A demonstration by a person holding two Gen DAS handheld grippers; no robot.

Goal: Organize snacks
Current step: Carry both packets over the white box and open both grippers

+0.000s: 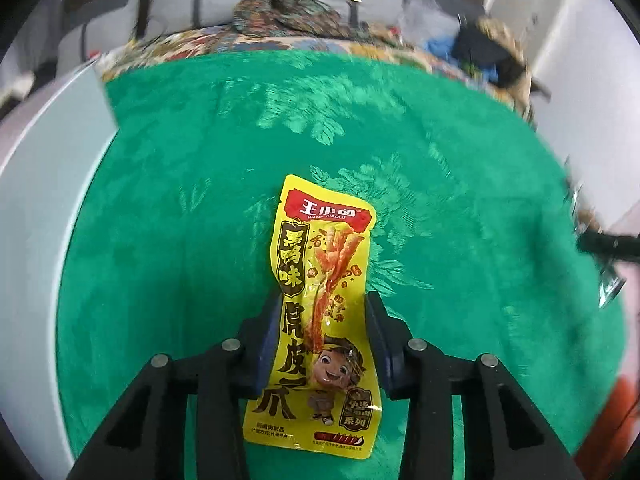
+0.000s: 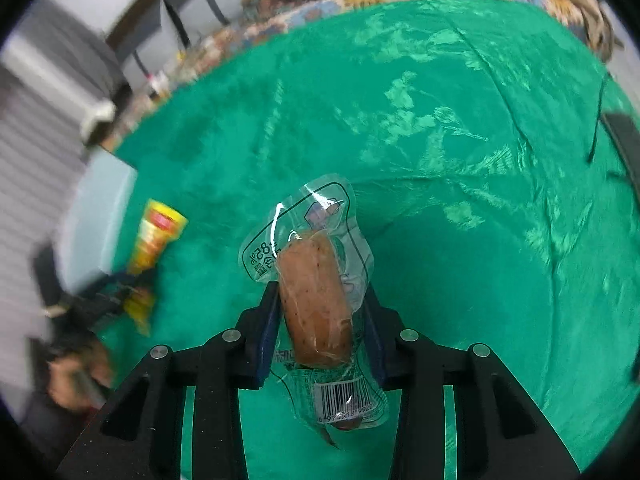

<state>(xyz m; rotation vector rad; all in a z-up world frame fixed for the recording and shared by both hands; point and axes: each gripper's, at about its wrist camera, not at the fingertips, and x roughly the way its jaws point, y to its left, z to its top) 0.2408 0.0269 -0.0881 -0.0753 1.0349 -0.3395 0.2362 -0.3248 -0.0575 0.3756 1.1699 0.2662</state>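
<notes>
Fingers [image 1: 276,344] of the left gripper [image 1: 322,300] press both side edges of a yellow snack packet [image 1: 316,312], holding it above a green cloth [image 1: 200,160] spread over a floral bedspread [image 1: 280,40]. Fingers [image 2: 268,328] of the right gripper [image 2: 320,292] clamp a clear-wrapped sausage [image 2: 314,304] above the same cloth. Seen from the right wrist, the yellow packet and a person's hand [image 2: 74,376] appear blurred at far left, well apart from the sausage.

Two snack packs (one each): a yellow packet [image 1: 316,312] and a clear-wrapped sausage [image 2: 314,300].
</notes>
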